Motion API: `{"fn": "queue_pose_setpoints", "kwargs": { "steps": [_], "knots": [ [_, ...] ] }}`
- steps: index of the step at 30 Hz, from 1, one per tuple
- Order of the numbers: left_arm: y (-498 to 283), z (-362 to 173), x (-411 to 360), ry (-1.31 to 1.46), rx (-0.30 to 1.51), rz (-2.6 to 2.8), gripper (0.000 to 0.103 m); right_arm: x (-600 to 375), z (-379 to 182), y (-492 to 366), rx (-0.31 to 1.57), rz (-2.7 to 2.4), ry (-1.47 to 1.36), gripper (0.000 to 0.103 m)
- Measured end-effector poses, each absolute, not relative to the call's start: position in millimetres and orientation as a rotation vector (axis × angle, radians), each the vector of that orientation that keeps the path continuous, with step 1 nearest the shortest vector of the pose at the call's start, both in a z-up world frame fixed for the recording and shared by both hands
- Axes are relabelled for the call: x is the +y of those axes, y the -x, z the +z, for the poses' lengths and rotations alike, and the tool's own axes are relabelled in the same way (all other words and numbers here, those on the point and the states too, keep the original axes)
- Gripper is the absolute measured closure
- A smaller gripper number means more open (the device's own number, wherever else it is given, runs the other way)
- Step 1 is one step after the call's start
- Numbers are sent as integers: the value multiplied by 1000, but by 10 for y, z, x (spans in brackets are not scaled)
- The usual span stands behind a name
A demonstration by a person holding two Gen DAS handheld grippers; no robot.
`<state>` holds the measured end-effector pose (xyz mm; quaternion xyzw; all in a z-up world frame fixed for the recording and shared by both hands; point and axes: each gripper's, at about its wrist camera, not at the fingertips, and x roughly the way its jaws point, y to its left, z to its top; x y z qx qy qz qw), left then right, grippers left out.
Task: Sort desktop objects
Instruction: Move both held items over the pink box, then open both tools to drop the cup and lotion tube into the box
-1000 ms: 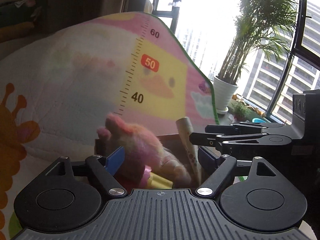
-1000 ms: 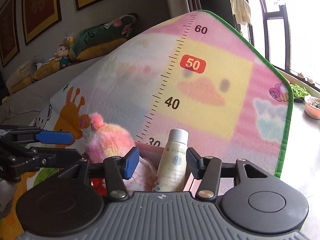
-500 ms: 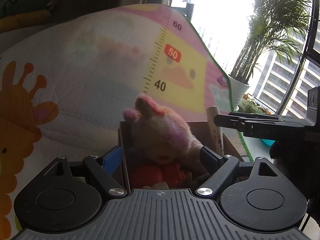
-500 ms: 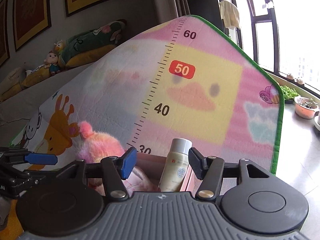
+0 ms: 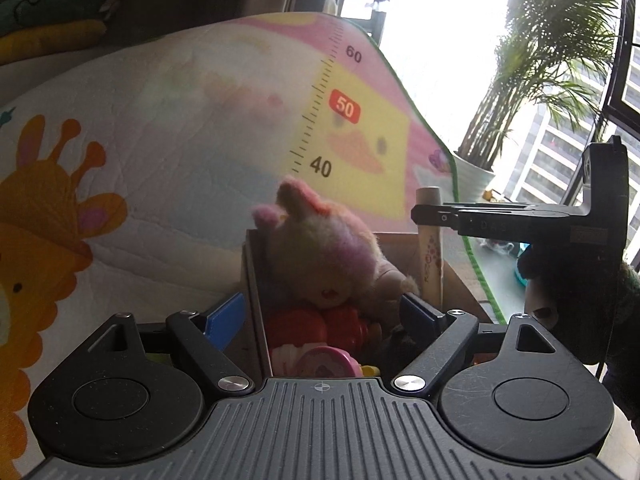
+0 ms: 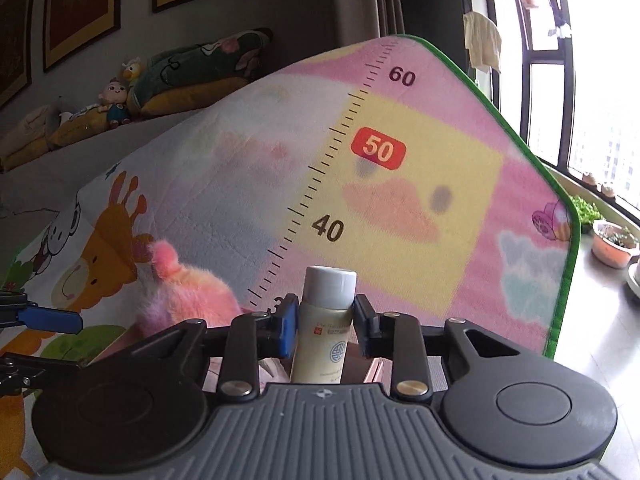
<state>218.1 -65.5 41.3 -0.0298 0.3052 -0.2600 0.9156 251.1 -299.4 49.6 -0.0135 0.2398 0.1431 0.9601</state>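
Since the earlier frame the right gripper [image 6: 325, 326] has closed onto the bottle [image 6: 326, 330], upright in the box [image 5: 452, 276], long axis at 12 o'clock. Left gripper [image 5: 320, 316] stays spread, empty, straddling the box wall before the plush toy [image 5: 324, 252].

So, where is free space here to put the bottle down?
The printed play mat lies bare beyond the brown box, between giraffe drawing and ruler scale. The box is crowded: pink plush bear, red plastic toy, white-capped bottle.
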Motion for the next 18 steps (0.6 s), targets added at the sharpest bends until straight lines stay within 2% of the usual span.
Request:
{"fn": "queue_pose_setpoints", "kwargs": {
  "steps": [6, 12, 18],
  "knots": [
    [-2169, 360, -706, 75, 643, -548, 14, -2850, 696, -2375, 463, 374, 63, 75],
    [-2147, 358, -660, 71, 642, -535, 13, -2786, 865, -2139, 264, 292, 186, 76],
    [-2147, 391, -672, 83, 635, -530, 13, -2701, 769, -2220, 229, 307, 279, 75]
  ]
}}
